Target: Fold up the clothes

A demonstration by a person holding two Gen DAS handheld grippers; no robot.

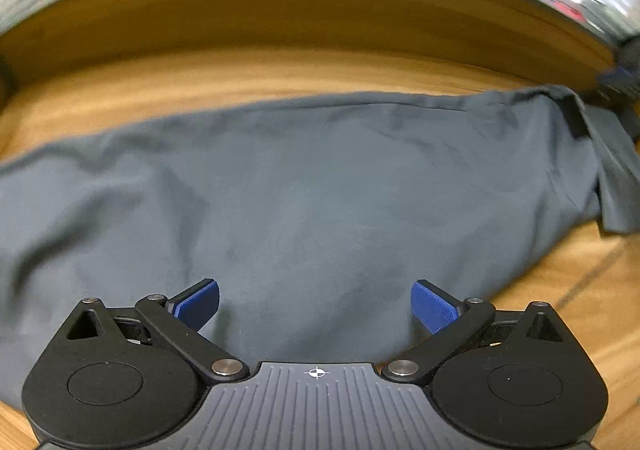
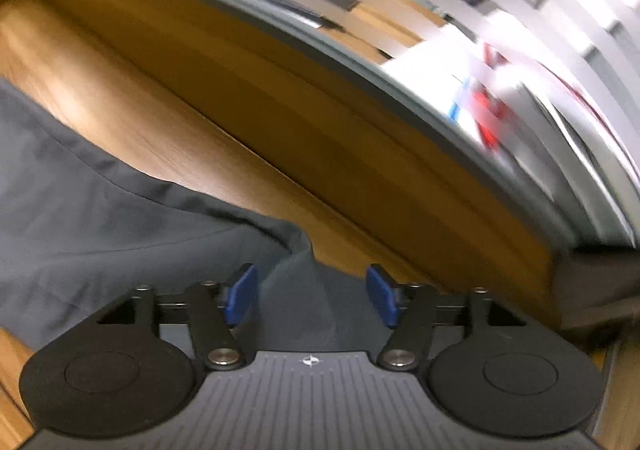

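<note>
A dark grey garment [image 1: 304, 186] lies spread on a wooden table [image 1: 248, 78], with a sleeve or corner at the right end. My left gripper [image 1: 315, 304] is open, its blue pads wide apart just above the garment's near part, holding nothing. In the right wrist view the same garment [image 2: 104, 226] fills the lower left, and a raised fold of it runs up between the fingers. My right gripper [image 2: 311, 292] is open, its blue pads on either side of that fold, apart from it. The right gripper shows blurred at the far right of the left wrist view [image 1: 622, 80].
A raised wooden ledge [image 2: 320, 118] with a grey edge runs along the table's far side. Bare table wood [image 1: 580, 290] shows to the right of the garment. A dark grey block [image 2: 600, 282] sits at the right end. The background is blurred.
</note>
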